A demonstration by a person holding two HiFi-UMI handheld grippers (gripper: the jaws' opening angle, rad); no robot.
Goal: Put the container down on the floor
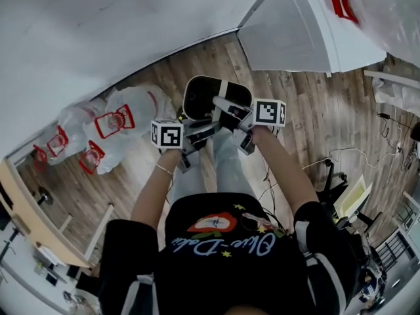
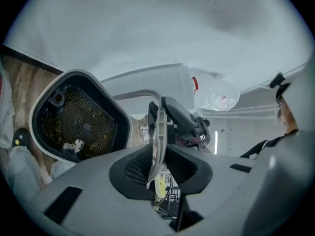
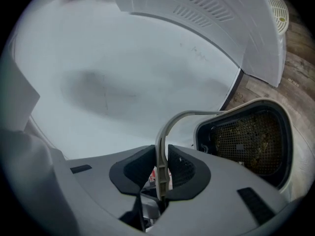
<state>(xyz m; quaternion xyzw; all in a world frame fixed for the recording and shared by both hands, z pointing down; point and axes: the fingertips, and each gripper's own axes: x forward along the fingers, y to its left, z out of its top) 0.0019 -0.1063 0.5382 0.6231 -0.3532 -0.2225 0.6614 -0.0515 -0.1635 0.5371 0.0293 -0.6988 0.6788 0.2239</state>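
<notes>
The container [image 1: 200, 97] is a white bin with a black inside and a mesh floor flecked with debris. It hangs above the wooden floor in front of the person. Its thin pale handle [image 2: 156, 132] runs between the pads of my left gripper [image 2: 157, 156], which is shut on it. The right gripper view shows the same handle [image 3: 170, 127] arching over to the container [image 3: 246, 139], with my right gripper [image 3: 161, 173] shut on it. In the head view the left gripper [image 1: 197, 133] and right gripper [image 1: 230, 118] sit close together just behind the bin. The left gripper view also shows the container [image 2: 78, 117].
A white wall stands just ahead. A large white appliance [image 1: 295, 31] stands at the right rear. Clear plastic bags with red print [image 1: 115, 123] lie on the wooden floor [image 1: 308, 110] to the left. Cables [image 1: 341, 156] trail at the right. A desk edge [image 1: 26, 209] runs along the far left.
</notes>
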